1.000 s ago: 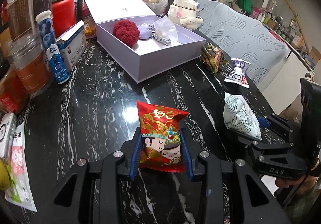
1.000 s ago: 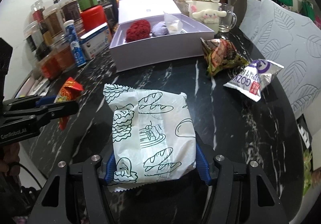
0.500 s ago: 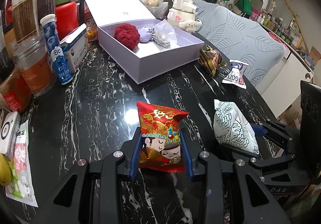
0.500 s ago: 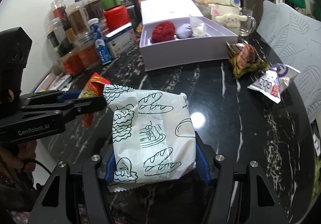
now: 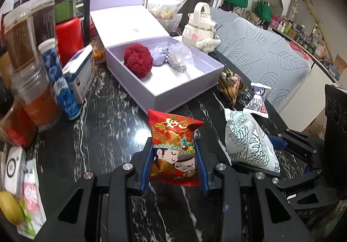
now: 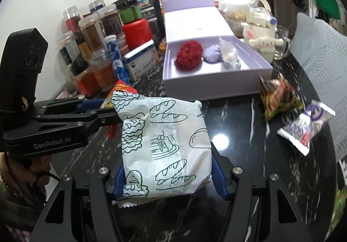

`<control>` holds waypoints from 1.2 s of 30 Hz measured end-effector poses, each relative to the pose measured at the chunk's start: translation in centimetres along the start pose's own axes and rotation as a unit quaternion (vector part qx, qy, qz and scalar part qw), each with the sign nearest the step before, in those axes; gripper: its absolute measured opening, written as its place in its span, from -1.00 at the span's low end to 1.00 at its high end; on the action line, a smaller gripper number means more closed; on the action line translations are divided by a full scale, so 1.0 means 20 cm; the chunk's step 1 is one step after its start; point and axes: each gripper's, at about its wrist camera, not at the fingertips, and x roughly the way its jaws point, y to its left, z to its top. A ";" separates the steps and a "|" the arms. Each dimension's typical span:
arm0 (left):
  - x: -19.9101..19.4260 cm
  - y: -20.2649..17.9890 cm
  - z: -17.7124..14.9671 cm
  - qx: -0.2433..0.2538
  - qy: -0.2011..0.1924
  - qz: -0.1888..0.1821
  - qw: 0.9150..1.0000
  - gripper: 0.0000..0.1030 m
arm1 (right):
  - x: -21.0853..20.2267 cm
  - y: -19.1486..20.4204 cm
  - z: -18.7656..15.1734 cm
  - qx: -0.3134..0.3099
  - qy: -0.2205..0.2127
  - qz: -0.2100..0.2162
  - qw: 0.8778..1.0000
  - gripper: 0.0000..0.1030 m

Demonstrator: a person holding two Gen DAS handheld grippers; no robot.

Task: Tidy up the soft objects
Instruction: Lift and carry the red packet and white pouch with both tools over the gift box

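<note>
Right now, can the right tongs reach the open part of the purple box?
Probably yes. The right tongs hold the bread bag, and only bare black table lies before the purple box.

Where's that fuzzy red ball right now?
The fuzzy red ball lies inside the open lilac box, at its left end in both views, touching a small purple ball.
</note>
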 end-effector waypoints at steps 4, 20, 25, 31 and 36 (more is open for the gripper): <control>-0.02 0.00 0.08 0.006 -0.013 0.002 1.000 -0.31 | -0.01 -0.01 0.08 -0.002 -0.012 0.006 1.000 0.24; -0.06 0.02 0.40 0.018 -0.070 0.015 0.997 -0.31 | -0.04 -0.08 0.43 -0.026 -0.056 0.019 0.998 0.24; -0.06 0.02 0.49 0.023 -0.087 0.016 0.996 -0.31 | -0.05 -0.12 0.55 -0.036 -0.068 0.015 0.997 0.24; -0.04 0.03 0.61 0.023 -0.106 0.017 0.994 -0.31 | -0.06 -0.15 0.67 -0.042 -0.085 0.014 0.995 0.24; -0.03 0.05 0.70 0.022 -0.121 0.016 0.992 -0.31 | -0.05 -0.18 0.77 -0.042 -0.094 0.008 0.995 0.24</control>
